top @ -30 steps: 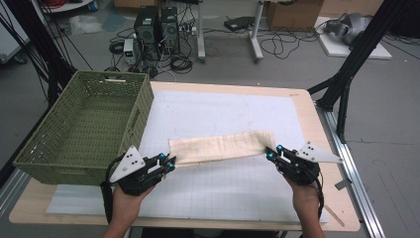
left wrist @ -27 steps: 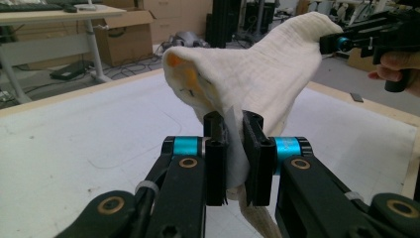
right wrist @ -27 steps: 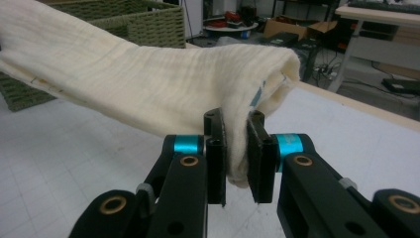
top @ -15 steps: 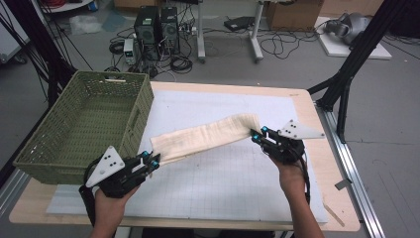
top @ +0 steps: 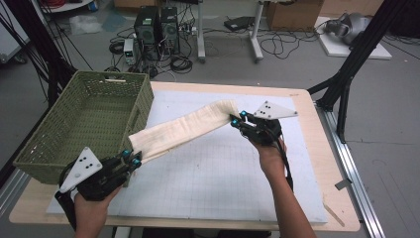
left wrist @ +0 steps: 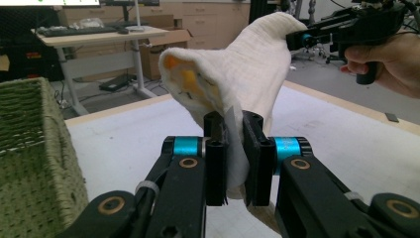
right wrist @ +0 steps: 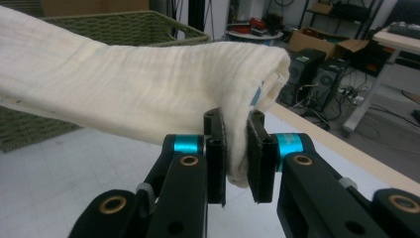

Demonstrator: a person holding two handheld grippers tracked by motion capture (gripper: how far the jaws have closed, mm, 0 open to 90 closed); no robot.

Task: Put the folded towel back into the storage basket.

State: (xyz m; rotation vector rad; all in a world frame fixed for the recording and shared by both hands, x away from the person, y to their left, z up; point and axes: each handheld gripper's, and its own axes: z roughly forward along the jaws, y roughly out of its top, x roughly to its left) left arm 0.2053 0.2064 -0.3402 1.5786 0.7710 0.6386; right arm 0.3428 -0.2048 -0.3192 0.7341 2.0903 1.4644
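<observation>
Table — pale wood top with a white gridded mat over most of it. Open mat lies below and in front of the load; bare wood margin at the right edge.

Basket — green woven, open-topped, at the table's left side; nothing seen inside. Its near right corner stands just beside the left gripper, the tightest spot in the scene.

Cloth — cream, folded into a long band, now off the mat and slung between both grippers, far end higher. A second ago it lay flat across the middle of the mat; since then it has risen and swung to a diagonal, near end drawn toward the basket. Judged: the carry to the basket is under way, with the rim yet to clear. An orange layer shows inside the fold in the left gripper view, perhaps a lining; hard to tell.

Left gripper — jaws narrow, clamped on the cloth's near end.

Right gripper — jaws narrow, pinching the far end; room to move on all sides
</observation>
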